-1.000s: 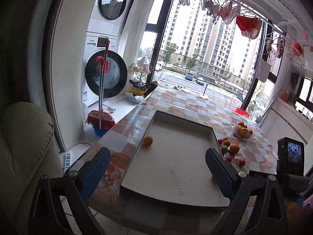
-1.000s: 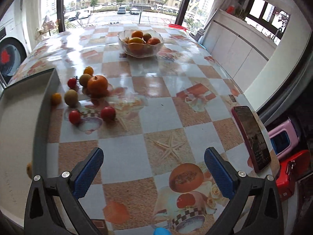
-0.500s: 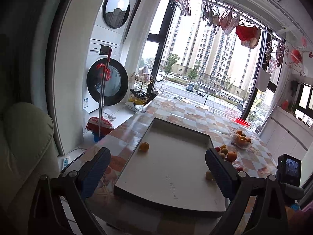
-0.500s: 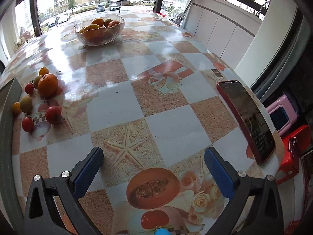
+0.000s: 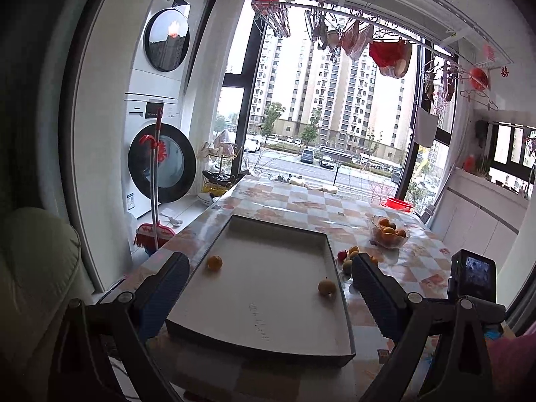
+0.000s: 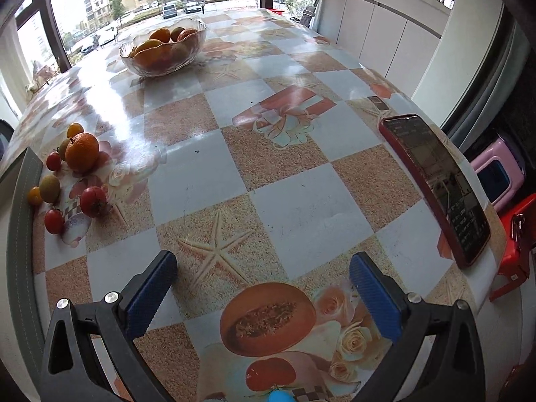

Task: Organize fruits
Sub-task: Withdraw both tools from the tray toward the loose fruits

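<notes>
Sunlight from the big window falls on a table (image 6: 294, 174) with a checked cloth full of starfish and fruit pictures. I hold one claw in each hand. My left claw (image 5: 268, 288) is wide open and holds nothing; it hangs over the near end of a flat grey tray (image 5: 268, 308), I think so I can see the whole tray. My right claw (image 6: 263, 284) is wide open too, with nothing in it, low over a bare part of the cloth. Two fruits lie in the tray: a small orange (image 5: 214, 263) near its left wall and a yellow-brown fruit (image 5: 326, 286) near its right wall, well apart. Just beside the tray, on the cloth, sits a little heap of loose fruit, maybe waiting to be sorted. I count seven there: one big orange (image 6: 82, 151), two small orange ones (image 6: 74, 130), two greenish ones (image 6: 49, 183) and three red tomatoes (image 6: 92, 201), so that makes eight. A glass bowl (image 6: 160, 63) stands far back, holding about four orange and yellow fruits. One red phone (image 6: 435, 184) lies at the right edge, out of the way.
</notes>
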### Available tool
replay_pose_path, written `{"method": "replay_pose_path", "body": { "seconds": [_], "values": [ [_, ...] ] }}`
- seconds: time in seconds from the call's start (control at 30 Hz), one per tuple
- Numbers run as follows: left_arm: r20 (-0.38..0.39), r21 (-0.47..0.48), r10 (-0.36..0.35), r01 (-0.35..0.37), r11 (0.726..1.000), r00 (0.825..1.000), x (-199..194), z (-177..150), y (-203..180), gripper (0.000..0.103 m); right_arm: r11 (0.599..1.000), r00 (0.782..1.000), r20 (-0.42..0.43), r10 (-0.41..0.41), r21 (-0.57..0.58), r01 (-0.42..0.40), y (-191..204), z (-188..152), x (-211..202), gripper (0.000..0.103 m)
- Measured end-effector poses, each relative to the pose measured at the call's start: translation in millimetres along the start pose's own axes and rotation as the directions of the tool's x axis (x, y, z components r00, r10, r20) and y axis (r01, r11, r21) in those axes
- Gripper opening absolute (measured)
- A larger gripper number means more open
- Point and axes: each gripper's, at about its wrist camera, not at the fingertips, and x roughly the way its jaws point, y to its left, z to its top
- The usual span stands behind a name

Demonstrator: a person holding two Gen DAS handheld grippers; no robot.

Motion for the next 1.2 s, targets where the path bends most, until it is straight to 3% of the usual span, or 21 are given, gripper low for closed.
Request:
{"method": "replay_pose_path", "body": {
  "seconds": [0.13, 0.5, 0.8, 1.03, 1.2],
  "values": [
    [-0.037, -0.008, -0.010, 0.010, 1.000, 0.999, 6, -2, -3, 0.098, 1.000, 1.000, 0.017, 0.011, -0.009, -0.010, -1, -2, -1, 0.103],
    [-0.130, 0.155, -0.104, 0.124, 0.980, 0.986, 11, -16, -69, 0.098, 0.997, 0.993, 0.106, 0.055, -0.066, -0.048, -1, -10, -2, 0.103],
    [-0.234, 0.270, -0.050, 0.114, 0.956, 0.971, 26, -32, -115, 0.098, 0.993, 0.988, 0.131, 0.084, -0.092, -0.072, -4, -12, -2, 0.103],
    [-0.275, 0.396, 0.043, 0.072, 0.916, 0.960, 38, -44, -151, 0.098, 0.990, 0.985, 0.140, 0.106, -0.112, -0.090, -6, -15, -3, 0.103],
    [-0.284, 0.454, 0.060, 0.080, 0.887, 0.957, 52, -57, -158, 0.098, 0.954, 0.976, 0.098, 0.195, -0.248, -0.165, -12, -16, -5, 0.103]
  ]
}}
